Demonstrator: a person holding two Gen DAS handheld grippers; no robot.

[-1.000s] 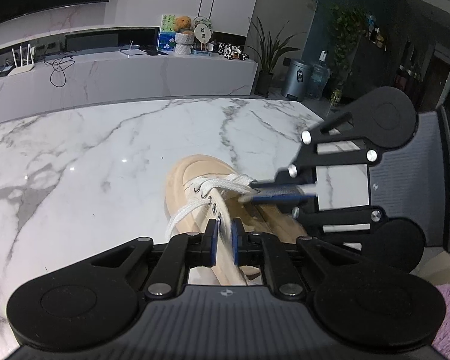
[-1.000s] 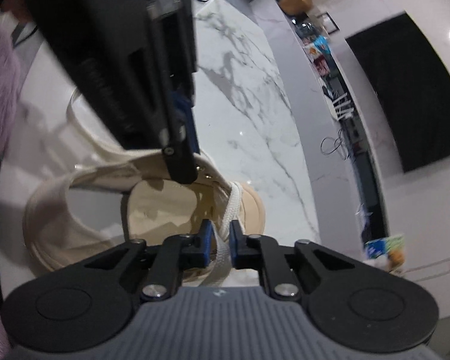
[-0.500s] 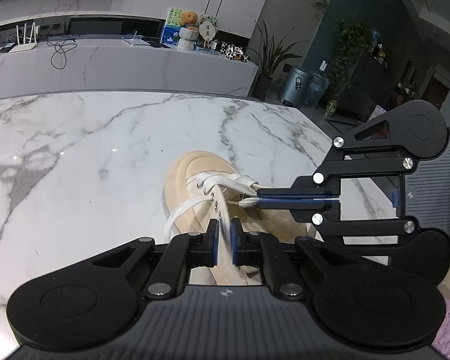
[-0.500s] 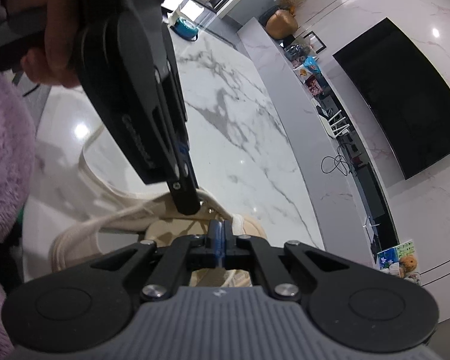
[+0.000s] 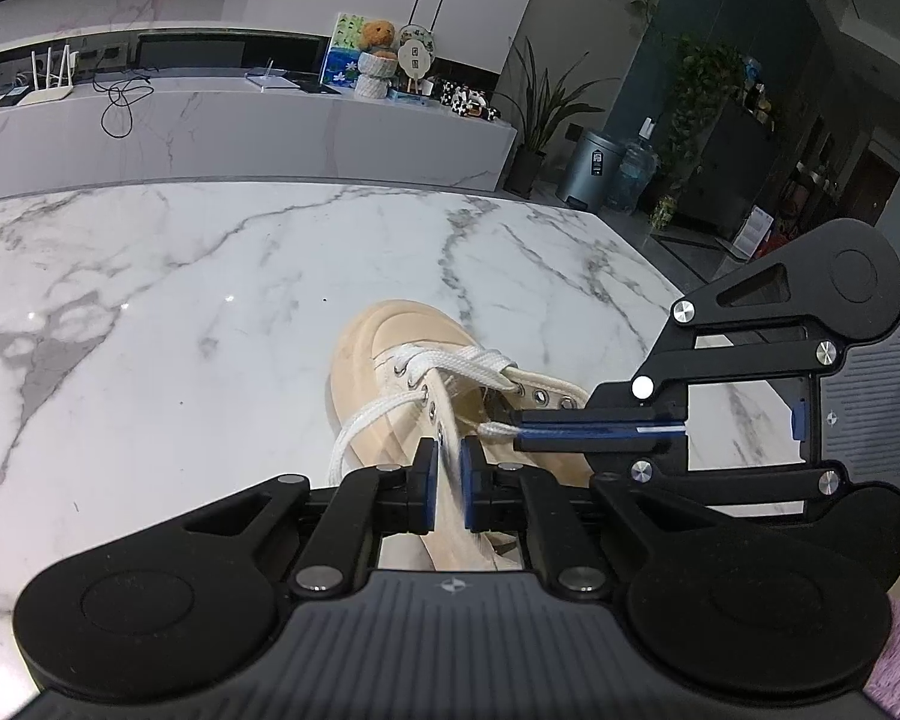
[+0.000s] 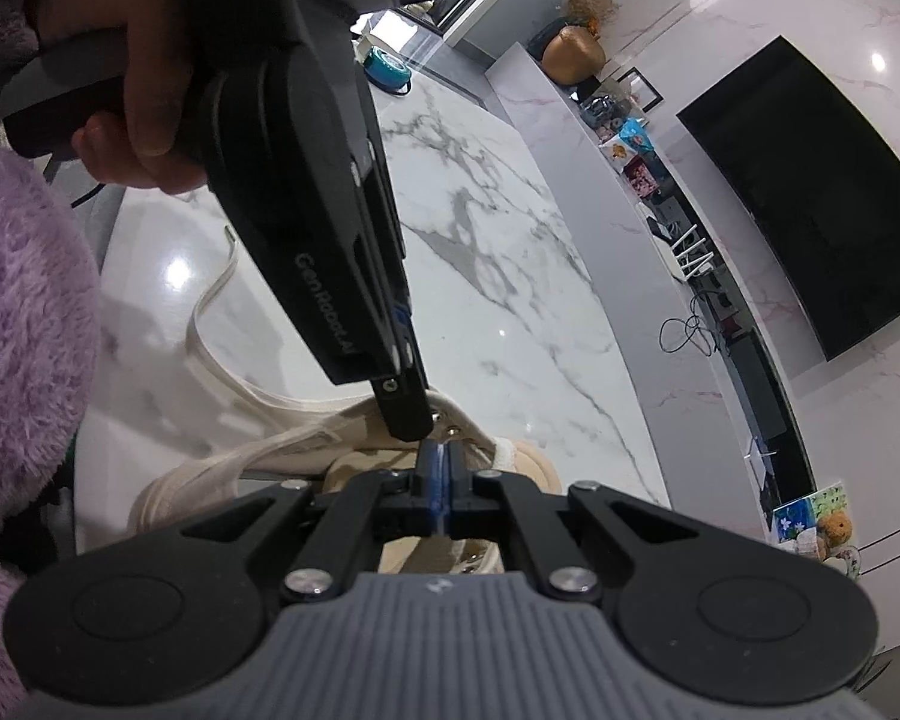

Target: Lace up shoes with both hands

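Observation:
A beige canvas shoe (image 5: pixel 390 348) with white laces (image 5: pixel 450 360) lies on the marble table (image 5: pixel 210 276), toe pointing away. My left gripper (image 5: pixel 447 480) has its jaws slightly apart around the shoe's eyelet flap. My right gripper (image 5: pixel 513 433) comes in from the right, shut on the frayed end of the white lace (image 5: pixel 495 430). In the right wrist view my right gripper (image 6: pixel 438 468) is shut just below the left gripper's fingertips (image 6: pixel 411 420), above the shoe's opening (image 6: pixel 354 468). A loose lace (image 6: pixel 210 300) trails over the table.
A long marble counter (image 5: pixel 240 120) with a router, cables and ornaments runs behind the table. A bin and potted plants (image 5: pixel 594 162) stand at the right. A teal round object (image 6: pixel 387 66) sits at the table's far end. A purple fleecy sleeve (image 6: pixel 24 330) fills the left.
My right gripper has closed on the lace end, after being open around it a second ago. It has drawn back slightly to the right. The left gripper stays on the eyelet flap.

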